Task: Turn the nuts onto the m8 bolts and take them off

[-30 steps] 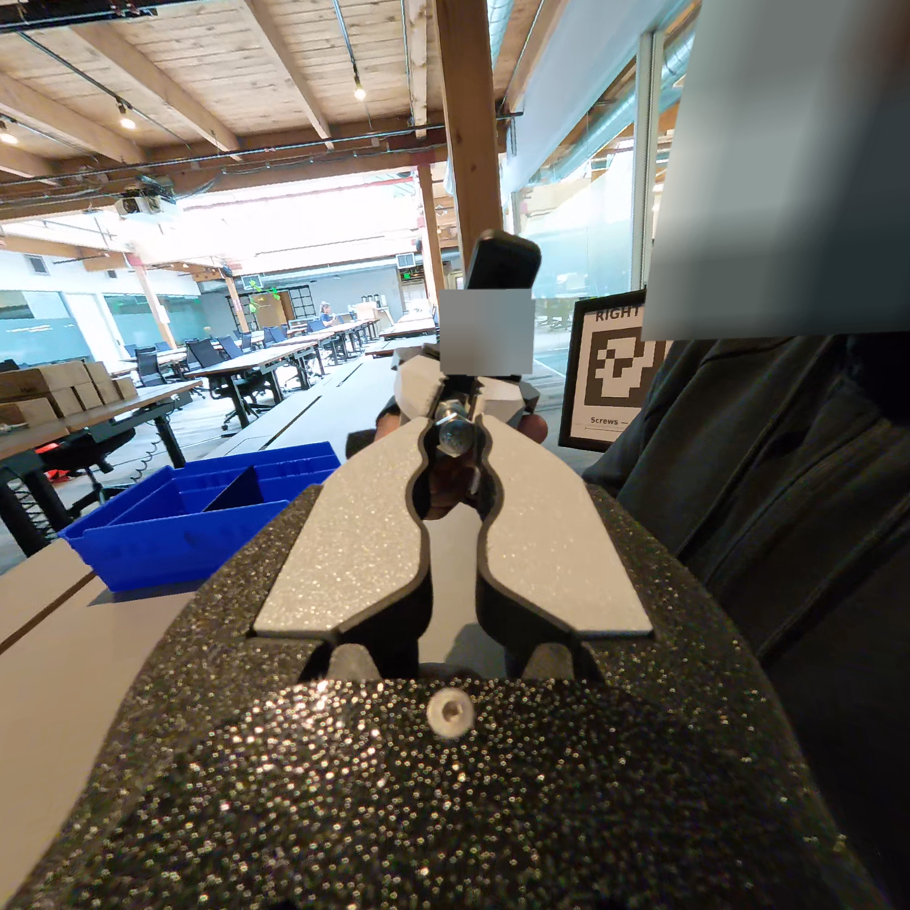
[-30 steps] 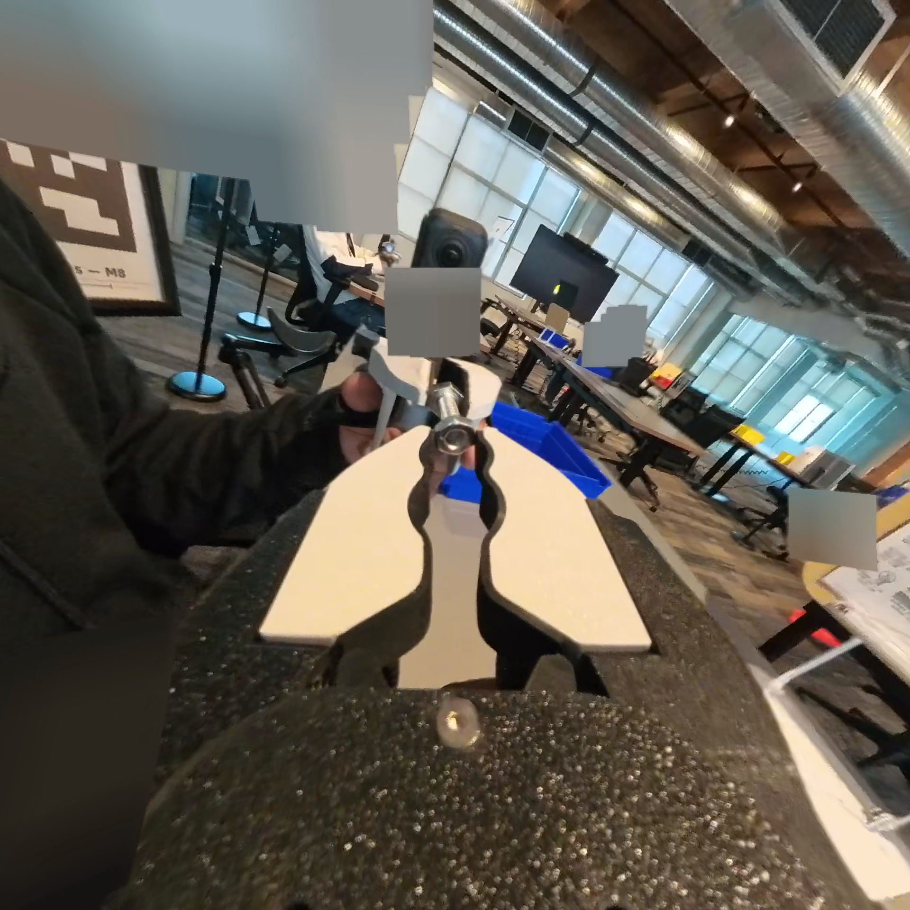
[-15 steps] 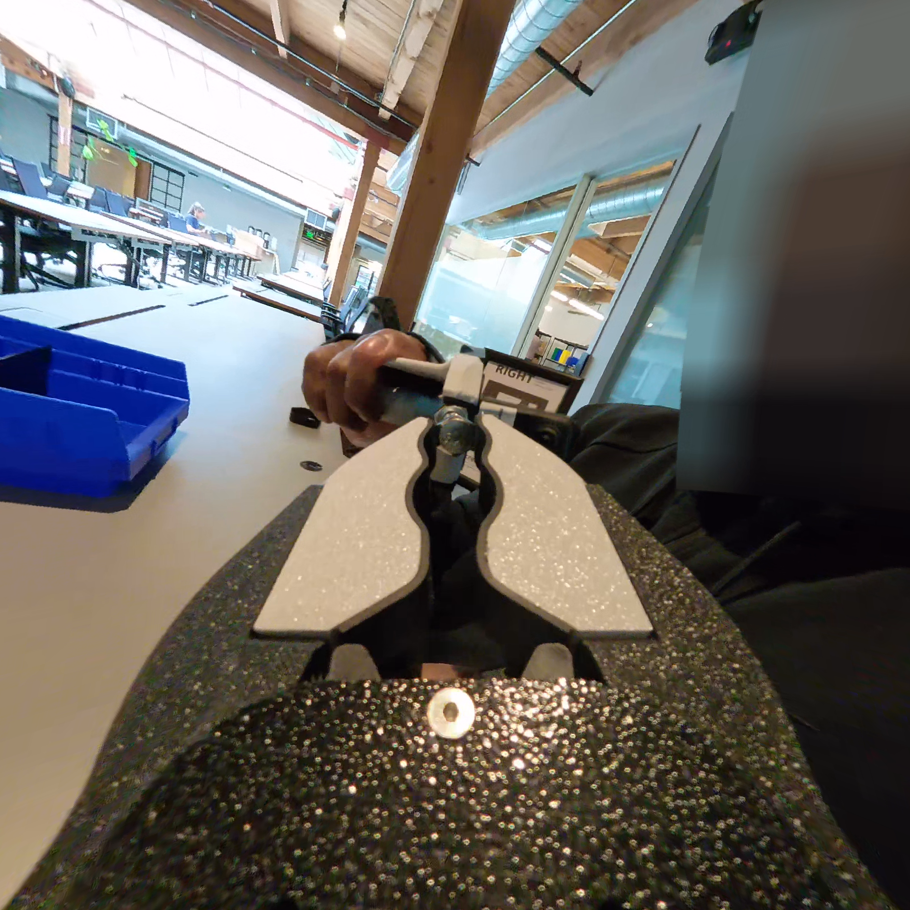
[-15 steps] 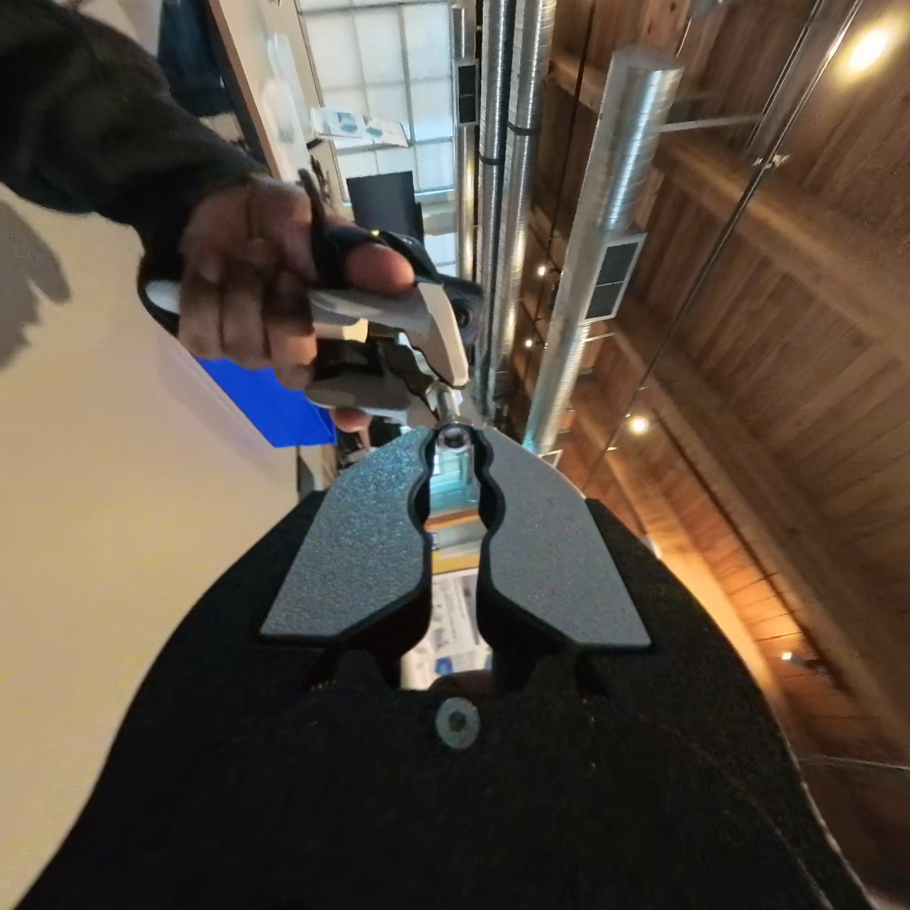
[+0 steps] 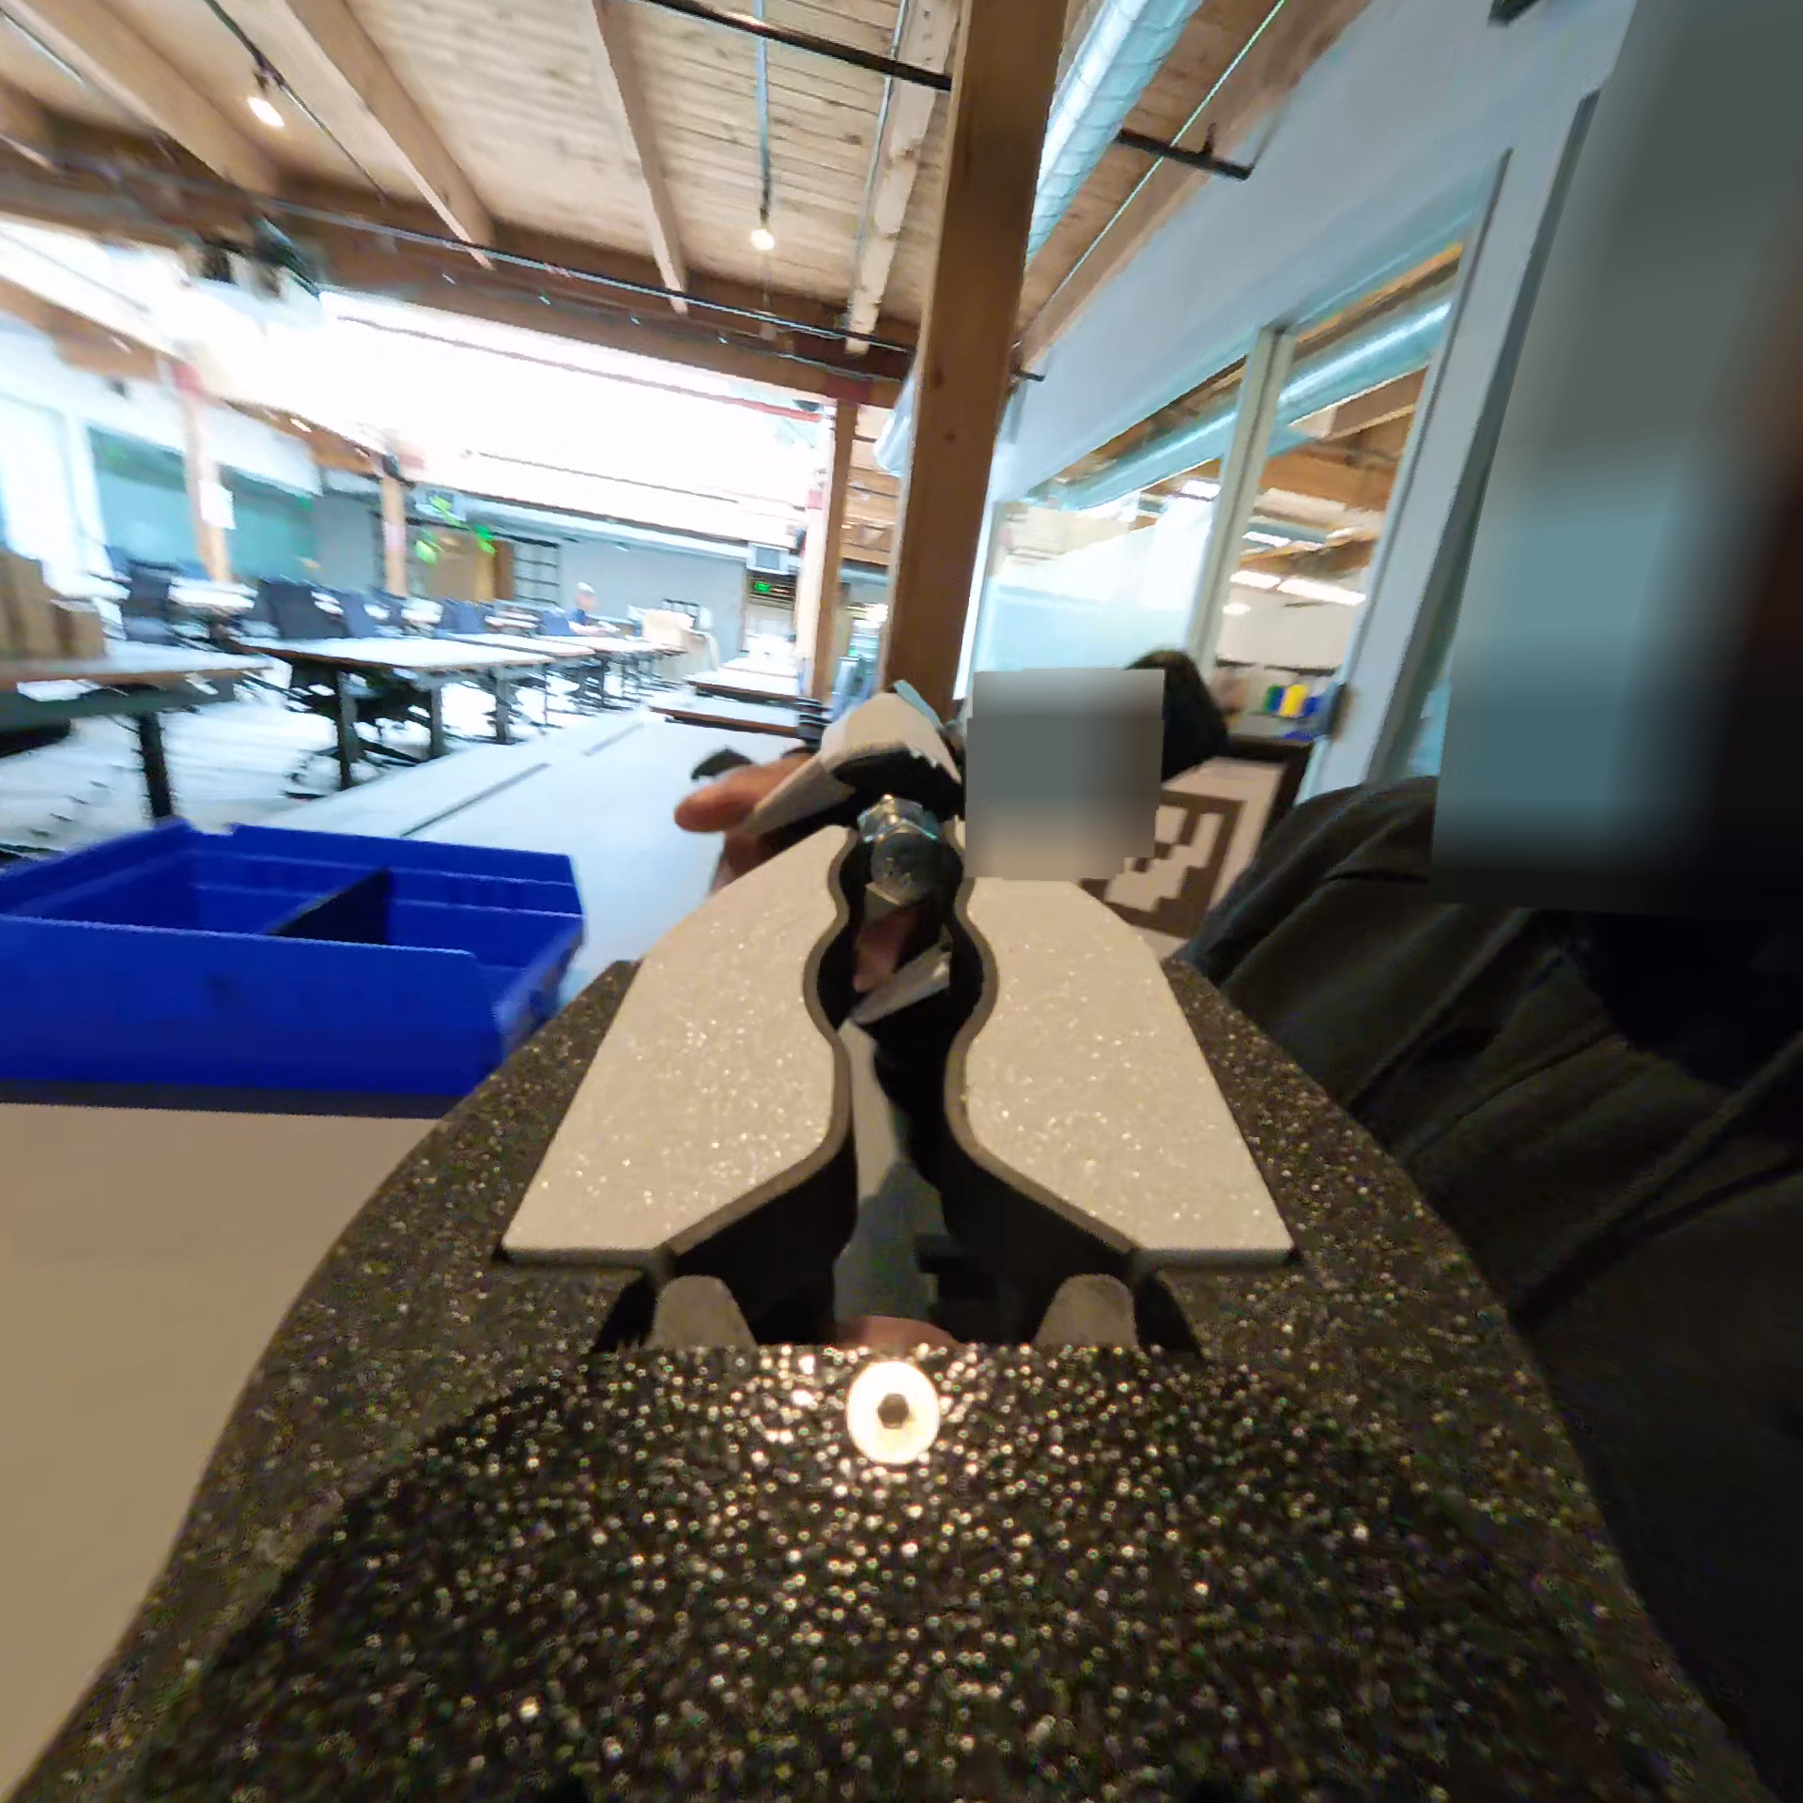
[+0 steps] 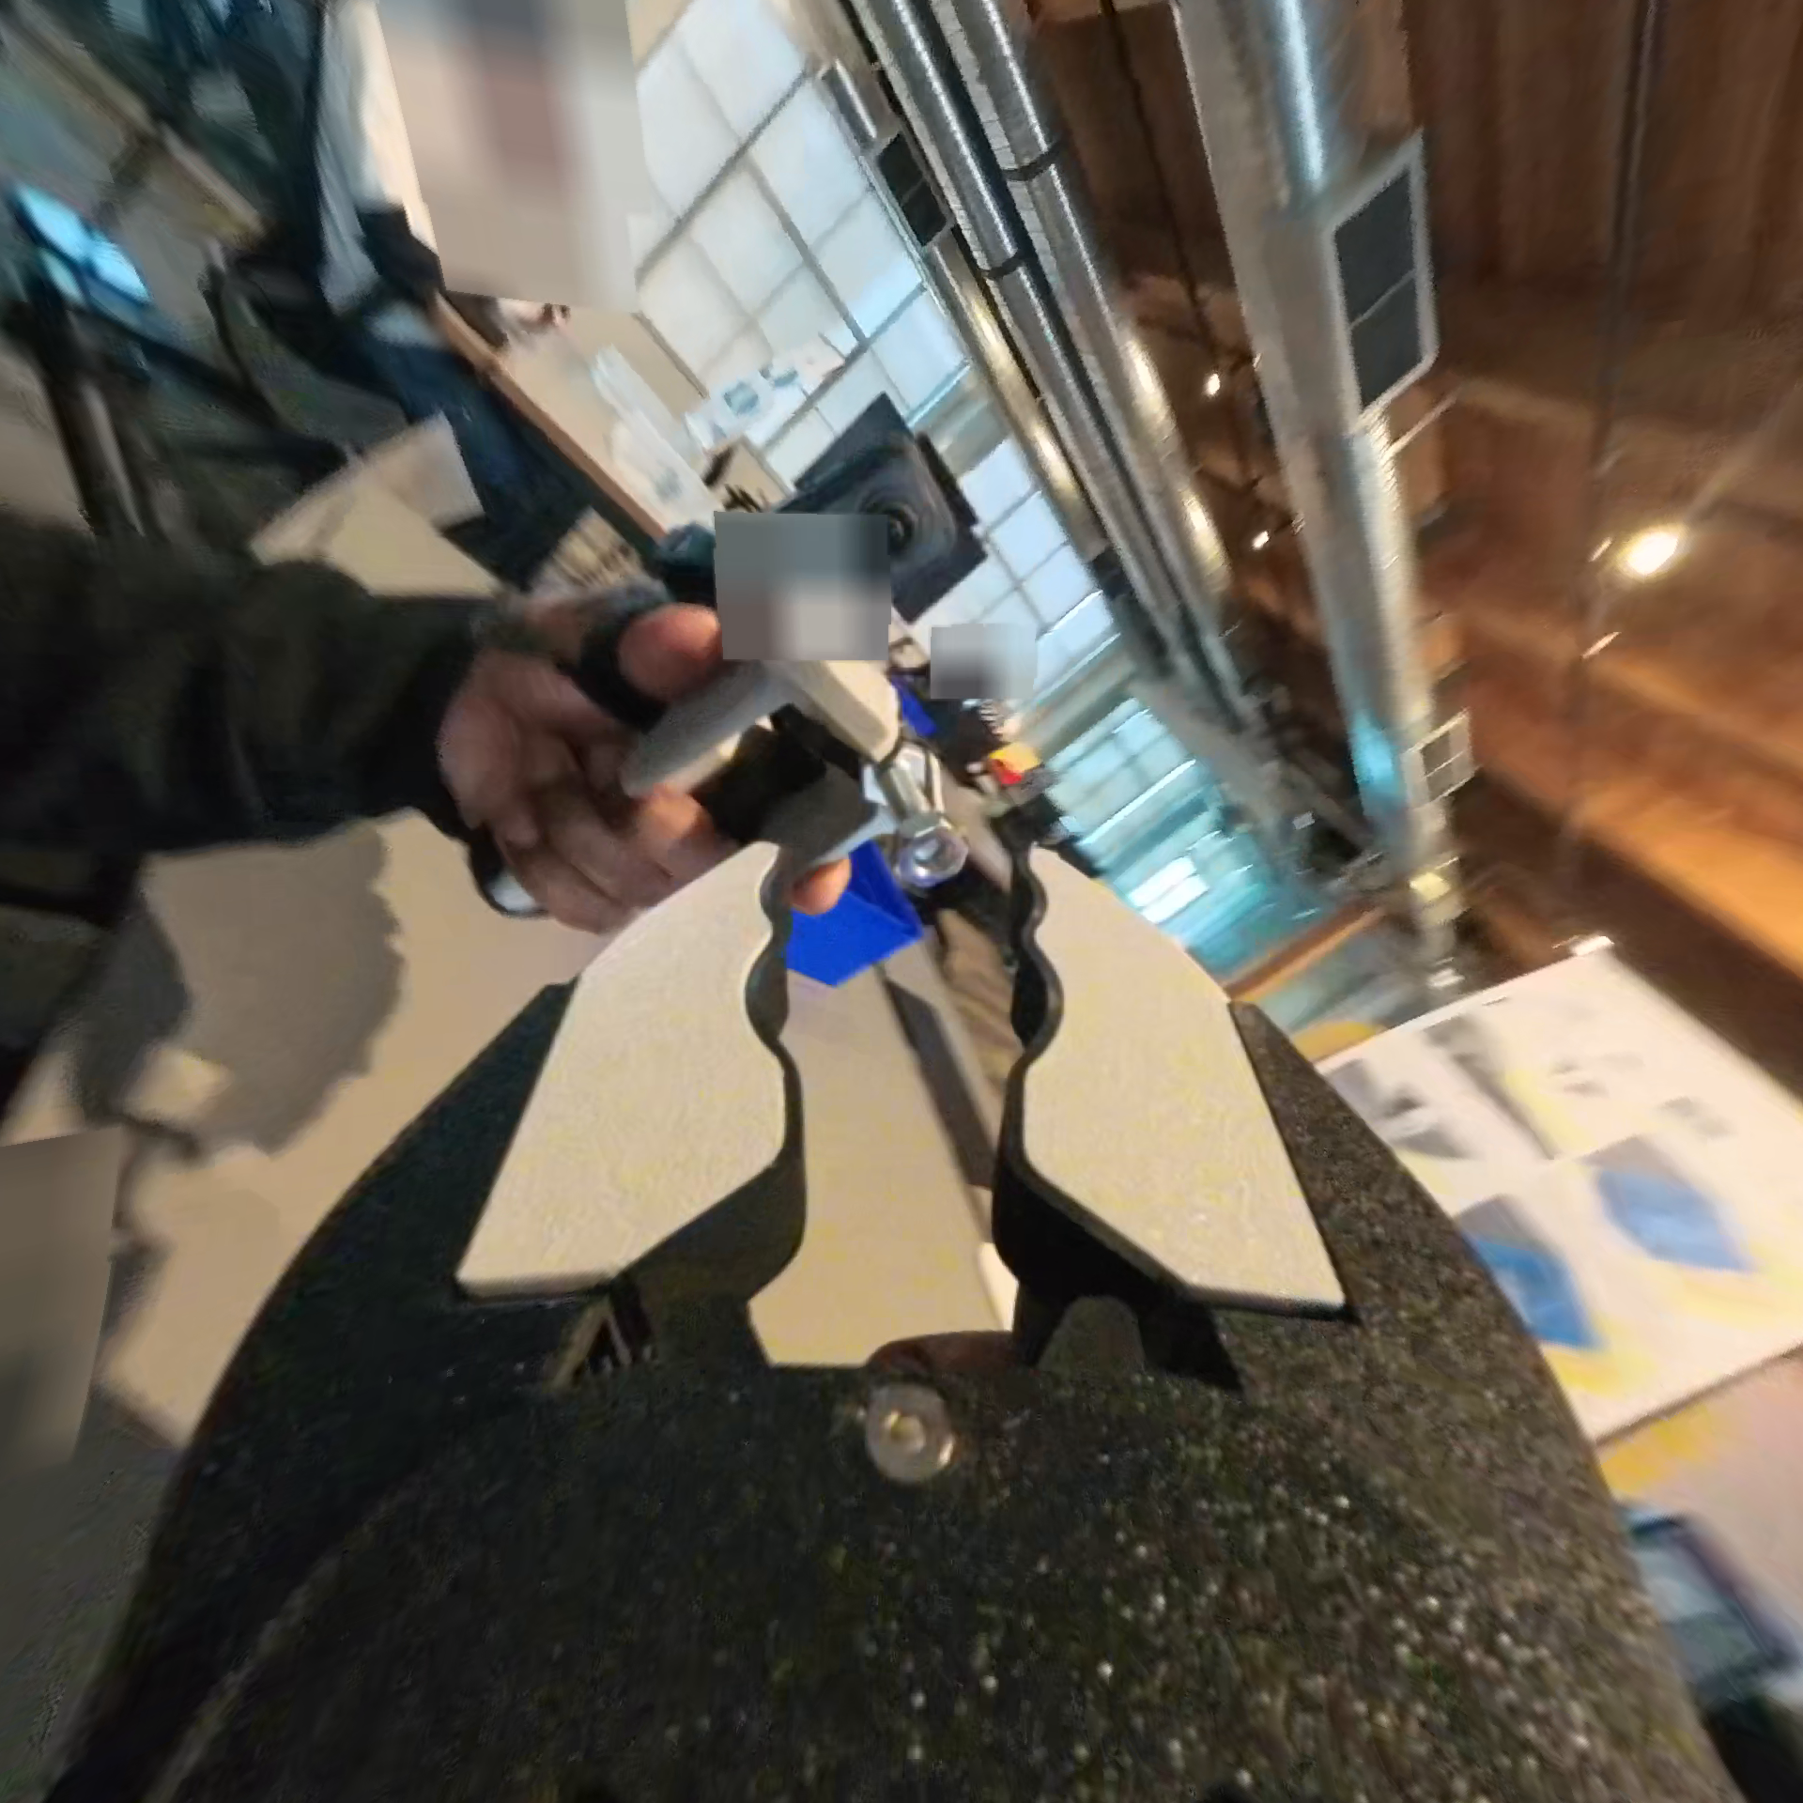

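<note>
Steel bolt (image 5: 902,863), small, stiff and slick, sits clamped by its head in the left gripper (image 5: 900,878); right gripper (image 6: 902,883), jaws apart, faces its nut (image 6: 932,859).

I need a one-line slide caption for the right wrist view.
Right gripper open around the nut on a bolt held by the left gripper.

The right gripper (image 6: 898,878) has its jaws spread apart, with nothing clamped between them. Just beyond its tips the left gripper (image 6: 883,781), held in a hand (image 6: 576,781), clamps a bolt (image 6: 917,820) whose nut (image 6: 932,859) faces the camera. A blue bin (image 6: 849,932) sits on the table (image 6: 439,976) behind.
</note>
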A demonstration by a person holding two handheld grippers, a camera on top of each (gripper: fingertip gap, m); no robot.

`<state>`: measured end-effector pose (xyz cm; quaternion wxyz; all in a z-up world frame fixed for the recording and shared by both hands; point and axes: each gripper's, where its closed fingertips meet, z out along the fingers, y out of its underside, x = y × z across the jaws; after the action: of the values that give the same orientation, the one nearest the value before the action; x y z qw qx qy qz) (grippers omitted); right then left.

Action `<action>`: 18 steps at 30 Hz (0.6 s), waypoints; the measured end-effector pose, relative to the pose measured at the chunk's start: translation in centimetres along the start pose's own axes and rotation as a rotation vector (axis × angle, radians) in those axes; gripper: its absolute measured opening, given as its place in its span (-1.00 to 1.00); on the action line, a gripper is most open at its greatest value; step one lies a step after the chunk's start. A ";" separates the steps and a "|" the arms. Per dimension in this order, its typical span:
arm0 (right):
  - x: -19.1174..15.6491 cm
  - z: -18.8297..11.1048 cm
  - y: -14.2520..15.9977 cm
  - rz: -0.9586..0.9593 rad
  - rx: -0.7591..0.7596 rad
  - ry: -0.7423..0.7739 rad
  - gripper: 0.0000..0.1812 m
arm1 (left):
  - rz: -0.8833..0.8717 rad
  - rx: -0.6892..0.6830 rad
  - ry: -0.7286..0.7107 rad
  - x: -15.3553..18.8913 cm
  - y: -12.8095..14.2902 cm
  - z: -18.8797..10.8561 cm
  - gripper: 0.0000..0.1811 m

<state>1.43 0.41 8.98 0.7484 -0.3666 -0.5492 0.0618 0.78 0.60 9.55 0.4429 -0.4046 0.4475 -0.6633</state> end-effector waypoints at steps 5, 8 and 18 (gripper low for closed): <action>-0.1 0.3 -0.5 0.451 0.046 -0.133 -0.56 | 0.239 -0.014 -0.082 0.0 -0.3 -0.3 -0.85; -0.2 0.3 -0.7 0.597 0.068 -0.196 -0.59 | 0.373 -0.028 -0.083 0.8 -0.3 -0.3 -0.85; -0.9 -0.2 -1.7 0.694 0.138 -0.291 -0.84 | 0.444 -0.094 -0.027 2.1 0.9 0.1 -0.85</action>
<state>0.76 -1.30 9.32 0.6199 -0.4670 -0.4876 0.3999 0.50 -1.58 9.05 0.5647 -0.3250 0.5500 -0.5225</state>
